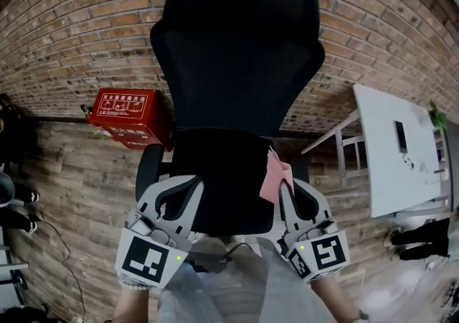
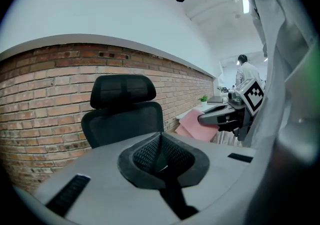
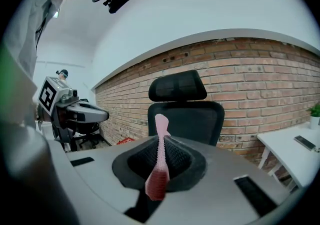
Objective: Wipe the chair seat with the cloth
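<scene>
Over the near right edge of the black chair seat, right gripper with jaws clamped tight on the pink cloth. Cloth sticking out past the fingertips and trailing back between them, held above the seat, contact unclear. Beside it at the near left edge, left gripper, jaws pressed together, nothing between. Beyond the seat, brick wall, red box on the floor at left, white desk at right.

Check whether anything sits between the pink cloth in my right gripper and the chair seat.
Nothing visible does. The right gripper, shut on the pink cloth, is at the right side of the bare chair seat; the left gripper, shut and empty, is to the left.
</scene>
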`<state>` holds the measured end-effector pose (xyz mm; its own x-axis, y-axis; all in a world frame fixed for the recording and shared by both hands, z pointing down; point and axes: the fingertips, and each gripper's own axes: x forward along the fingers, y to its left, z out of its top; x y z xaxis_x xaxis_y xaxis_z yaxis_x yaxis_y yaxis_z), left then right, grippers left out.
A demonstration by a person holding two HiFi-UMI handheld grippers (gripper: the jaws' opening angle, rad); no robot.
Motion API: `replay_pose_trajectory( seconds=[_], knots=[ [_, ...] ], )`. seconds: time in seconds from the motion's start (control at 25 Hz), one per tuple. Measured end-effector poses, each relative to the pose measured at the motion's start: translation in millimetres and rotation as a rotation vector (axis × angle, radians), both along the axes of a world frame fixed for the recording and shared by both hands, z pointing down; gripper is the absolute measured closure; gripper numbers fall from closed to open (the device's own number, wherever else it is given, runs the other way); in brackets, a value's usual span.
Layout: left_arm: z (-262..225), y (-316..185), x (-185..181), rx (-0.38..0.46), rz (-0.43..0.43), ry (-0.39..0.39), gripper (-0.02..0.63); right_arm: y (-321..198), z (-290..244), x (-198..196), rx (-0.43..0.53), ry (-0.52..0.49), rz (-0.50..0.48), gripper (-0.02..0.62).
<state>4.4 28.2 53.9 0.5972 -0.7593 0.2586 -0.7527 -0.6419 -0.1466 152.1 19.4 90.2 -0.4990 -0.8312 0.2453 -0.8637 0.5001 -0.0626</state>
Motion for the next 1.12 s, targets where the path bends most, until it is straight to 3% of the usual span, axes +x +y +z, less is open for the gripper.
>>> replay_pose_trajectory(
  seconds=[1.12],
  knots=[
    [-4.8,14.2,8.4,-0.001,0.009,-0.005,0.588,17.3,-14.5,1.9,0.028,-0.007,0.023,0.546]
  ],
)
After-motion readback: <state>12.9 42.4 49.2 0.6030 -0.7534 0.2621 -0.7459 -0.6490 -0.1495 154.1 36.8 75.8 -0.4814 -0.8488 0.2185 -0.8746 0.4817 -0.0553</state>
